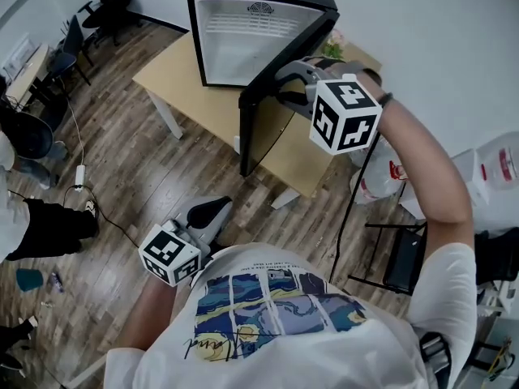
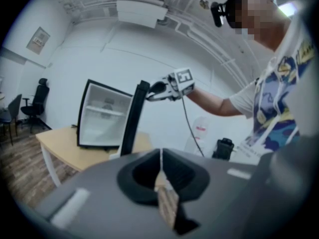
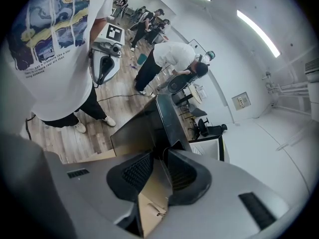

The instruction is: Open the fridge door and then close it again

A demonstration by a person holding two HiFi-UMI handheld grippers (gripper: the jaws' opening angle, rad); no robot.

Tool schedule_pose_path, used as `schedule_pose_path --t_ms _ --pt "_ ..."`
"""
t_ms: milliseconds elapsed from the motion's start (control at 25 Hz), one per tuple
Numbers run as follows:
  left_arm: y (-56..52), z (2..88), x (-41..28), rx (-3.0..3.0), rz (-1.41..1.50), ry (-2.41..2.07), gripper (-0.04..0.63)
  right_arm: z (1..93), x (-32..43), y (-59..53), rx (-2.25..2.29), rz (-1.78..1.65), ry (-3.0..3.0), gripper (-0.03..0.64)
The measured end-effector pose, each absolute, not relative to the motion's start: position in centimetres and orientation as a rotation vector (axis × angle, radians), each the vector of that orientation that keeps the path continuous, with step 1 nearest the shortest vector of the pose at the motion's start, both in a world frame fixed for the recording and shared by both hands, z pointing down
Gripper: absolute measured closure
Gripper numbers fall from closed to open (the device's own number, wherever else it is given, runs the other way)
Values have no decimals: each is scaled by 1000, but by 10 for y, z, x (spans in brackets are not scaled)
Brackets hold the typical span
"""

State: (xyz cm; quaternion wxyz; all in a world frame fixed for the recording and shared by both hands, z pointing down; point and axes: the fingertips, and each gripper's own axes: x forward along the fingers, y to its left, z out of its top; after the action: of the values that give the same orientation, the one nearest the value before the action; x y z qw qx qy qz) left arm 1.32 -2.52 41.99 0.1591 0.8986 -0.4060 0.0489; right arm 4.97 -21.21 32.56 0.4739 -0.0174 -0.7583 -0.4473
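Note:
A small black fridge (image 1: 243, 35) with a white inside stands open on a wooden table (image 1: 174, 79). Its dark door (image 1: 276, 128) is swung out toward me. My right gripper (image 1: 284, 83) is at the door's upper free edge, and in the right gripper view the jaws are closed on that edge (image 3: 162, 133), so the right gripper (image 3: 162, 166) is shut on the door. My left gripper (image 1: 212, 211) hangs low by my side, away from the fridge. The left gripper view shows the left gripper (image 2: 160, 171) shut on nothing, with the fridge (image 2: 102, 116) and door (image 2: 132, 121) ahead.
Office chairs (image 1: 77, 31) stand at the far left and a person in black (image 1: 40, 225) is at the left edge. A cable (image 1: 81, 173) lies on the wood floor. White plastic bags (image 1: 486, 177) and a black stand (image 1: 397, 258) are at the right. Other people (image 3: 169, 59) bend over nearby.

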Motion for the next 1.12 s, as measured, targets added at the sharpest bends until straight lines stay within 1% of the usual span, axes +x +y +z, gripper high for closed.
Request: schedule_pose_path --t_ms 1120 --pt "-26 421 41 2596 168 -1114 575 325 134 -192 -96 -1181 -1764 546"
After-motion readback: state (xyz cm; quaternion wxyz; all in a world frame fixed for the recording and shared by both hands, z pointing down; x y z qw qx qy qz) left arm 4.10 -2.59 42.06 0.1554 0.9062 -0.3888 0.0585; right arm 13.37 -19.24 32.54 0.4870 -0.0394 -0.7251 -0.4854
